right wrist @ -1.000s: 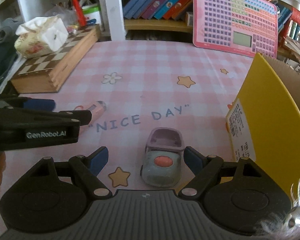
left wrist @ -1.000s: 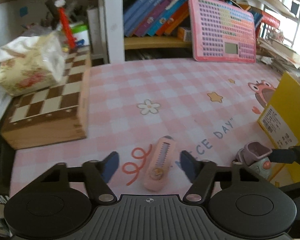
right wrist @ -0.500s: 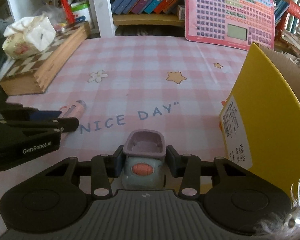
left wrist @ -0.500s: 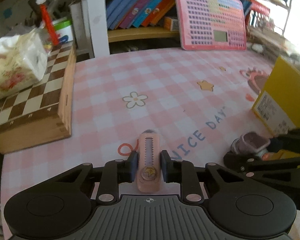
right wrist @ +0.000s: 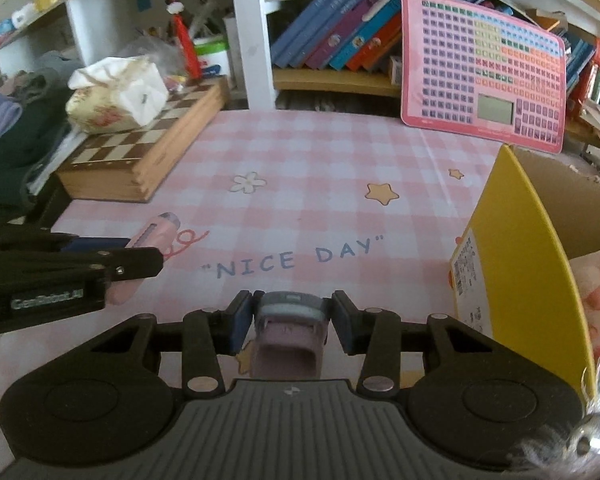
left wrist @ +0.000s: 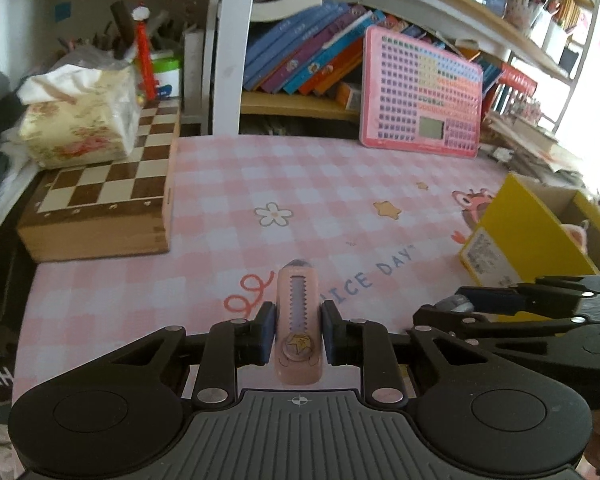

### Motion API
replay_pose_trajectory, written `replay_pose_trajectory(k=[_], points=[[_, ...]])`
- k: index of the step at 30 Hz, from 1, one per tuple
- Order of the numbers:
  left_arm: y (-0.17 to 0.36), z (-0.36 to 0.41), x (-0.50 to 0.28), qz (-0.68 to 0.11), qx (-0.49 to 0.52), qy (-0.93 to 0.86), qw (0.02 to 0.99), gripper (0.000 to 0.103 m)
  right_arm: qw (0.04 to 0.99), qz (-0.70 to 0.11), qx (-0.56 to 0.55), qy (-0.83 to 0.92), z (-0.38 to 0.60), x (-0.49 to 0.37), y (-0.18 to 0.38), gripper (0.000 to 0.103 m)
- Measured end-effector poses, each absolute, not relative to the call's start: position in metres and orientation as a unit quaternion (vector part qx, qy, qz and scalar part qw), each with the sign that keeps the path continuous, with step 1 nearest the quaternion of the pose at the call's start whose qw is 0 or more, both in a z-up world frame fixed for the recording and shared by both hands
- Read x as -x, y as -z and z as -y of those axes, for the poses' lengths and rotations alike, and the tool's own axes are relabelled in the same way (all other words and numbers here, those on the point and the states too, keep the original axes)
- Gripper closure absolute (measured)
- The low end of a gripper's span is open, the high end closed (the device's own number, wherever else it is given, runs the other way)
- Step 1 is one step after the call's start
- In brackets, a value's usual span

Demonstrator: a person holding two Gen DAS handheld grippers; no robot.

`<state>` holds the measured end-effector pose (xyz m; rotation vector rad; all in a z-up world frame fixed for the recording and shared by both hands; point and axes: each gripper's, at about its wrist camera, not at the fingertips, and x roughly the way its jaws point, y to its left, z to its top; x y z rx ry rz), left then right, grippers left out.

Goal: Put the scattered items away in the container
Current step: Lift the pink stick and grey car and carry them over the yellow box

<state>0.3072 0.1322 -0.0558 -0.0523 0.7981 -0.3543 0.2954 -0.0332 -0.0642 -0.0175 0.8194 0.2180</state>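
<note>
— Since a second ago, what has been changed?
— Both pairs of jaws have been closed. A pink plastic utility knife [left wrist: 298, 322] is clamped in the left gripper [left wrist: 297, 330]; a small purple-and-grey toy car [right wrist: 288, 330] is clamped in the right gripper [right wrist: 287, 326].
— Where are they held?
— Just above the pink checked tablecloth [right wrist: 320, 160], near its front edge. The yellow cardboard box [right wrist: 528, 264] is set at the right edge.

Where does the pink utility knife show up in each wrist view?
Left wrist view: pink utility knife bottom centre, clamped between this hand-held gripper's pads.
Right wrist view: pink utility knife at left middle, partly hidden behind the left hand-held gripper.
Shared landmark: the "NICE DAY" lettering on the tablecloth.
</note>
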Motion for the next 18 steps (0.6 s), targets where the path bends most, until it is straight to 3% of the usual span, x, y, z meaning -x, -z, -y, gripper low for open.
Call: replay_pose_trajectory(k=[18], points=[[0.016, -0.155, -0.212, -0.362, 0.055, 0.161, 0.916, 0.08, 0.912, -0.383, 0.026, -0.146, 0.037, -0.215, 0.033, 0.062]])
